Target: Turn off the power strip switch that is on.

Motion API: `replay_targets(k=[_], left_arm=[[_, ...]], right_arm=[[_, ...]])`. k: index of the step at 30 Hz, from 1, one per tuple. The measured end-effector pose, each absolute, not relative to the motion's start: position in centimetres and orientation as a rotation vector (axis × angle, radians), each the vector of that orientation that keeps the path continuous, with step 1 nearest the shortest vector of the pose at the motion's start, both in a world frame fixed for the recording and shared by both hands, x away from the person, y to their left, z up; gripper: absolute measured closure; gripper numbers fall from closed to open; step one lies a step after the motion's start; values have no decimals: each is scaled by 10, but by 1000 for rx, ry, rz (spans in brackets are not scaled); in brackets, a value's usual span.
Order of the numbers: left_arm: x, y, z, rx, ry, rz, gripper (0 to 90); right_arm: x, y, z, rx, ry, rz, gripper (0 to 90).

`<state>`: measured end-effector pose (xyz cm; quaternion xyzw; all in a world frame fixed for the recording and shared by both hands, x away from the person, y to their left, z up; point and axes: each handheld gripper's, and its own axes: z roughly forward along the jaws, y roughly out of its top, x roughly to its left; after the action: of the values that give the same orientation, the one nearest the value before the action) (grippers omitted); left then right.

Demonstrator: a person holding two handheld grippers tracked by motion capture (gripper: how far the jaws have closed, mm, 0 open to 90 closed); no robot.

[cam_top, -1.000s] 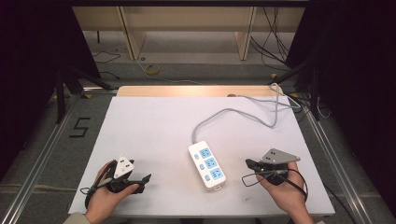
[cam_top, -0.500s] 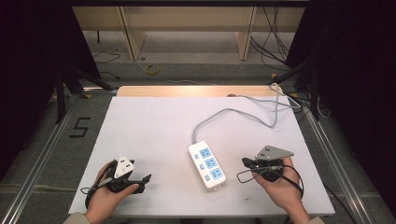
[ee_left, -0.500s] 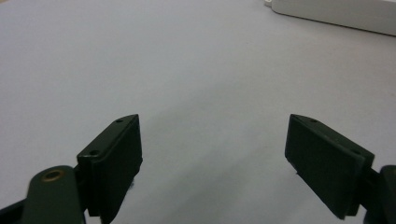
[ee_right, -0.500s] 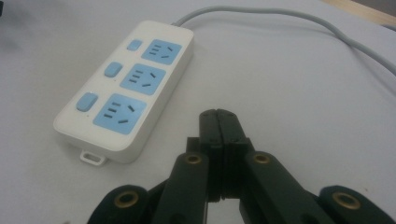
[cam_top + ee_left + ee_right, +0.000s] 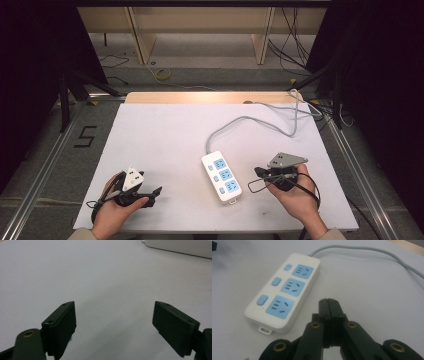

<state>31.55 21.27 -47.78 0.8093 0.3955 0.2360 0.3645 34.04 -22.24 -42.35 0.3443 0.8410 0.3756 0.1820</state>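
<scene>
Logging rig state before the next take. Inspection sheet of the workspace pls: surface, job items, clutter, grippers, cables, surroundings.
Surface: white table top, with a bare wooden strip along the far edge.
Job's things: white power strip lying flat, three blue sockets face up, each with a blue button beside it; nothing plugged in.
Clutter: nothing seen.
Grippers: left gripper open, jaws wide apart over bare table, holding nothing; right gripper shut, jaws pressed together, empty, tip pointing at the strip's near end without touching it.
Cables: grey cord runs from the strip's far end, curving to the table's far right corner.
Surroundings: floor marking "5" left of the table; wooden shelving behind.
</scene>
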Motion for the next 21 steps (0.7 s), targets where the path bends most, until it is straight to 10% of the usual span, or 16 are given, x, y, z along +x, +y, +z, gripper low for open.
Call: replay_targets(k=[21], left_arm=[[316, 212, -478, 2090, 1010, 610, 192]], right_arm=[[352, -207, -414, 957, 2400, 1055, 900]])
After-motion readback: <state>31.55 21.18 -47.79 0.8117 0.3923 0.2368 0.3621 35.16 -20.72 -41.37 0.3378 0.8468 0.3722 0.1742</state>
